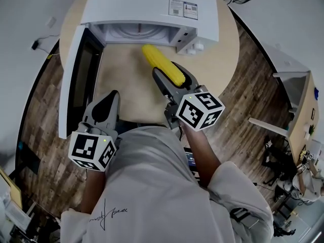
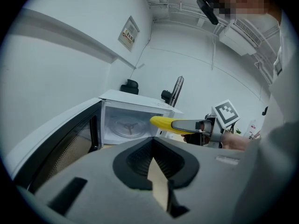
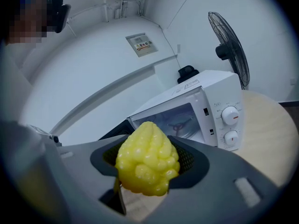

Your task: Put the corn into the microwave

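— What could go wrong here?
— The corn (image 1: 163,65) juts well past the right gripper (image 1: 171,75), whose jaws clamp only its near end. If it clips the microwave (image 1: 152,4) frame, it could lever out onto the desk (image 1: 121,90).
— And the hands?
— The left gripper (image 1: 110,99), jaws closed on nothing, sits low beside the open door (image 1: 71,80). The right tilts slightly down, with the corn just short of the cavity.
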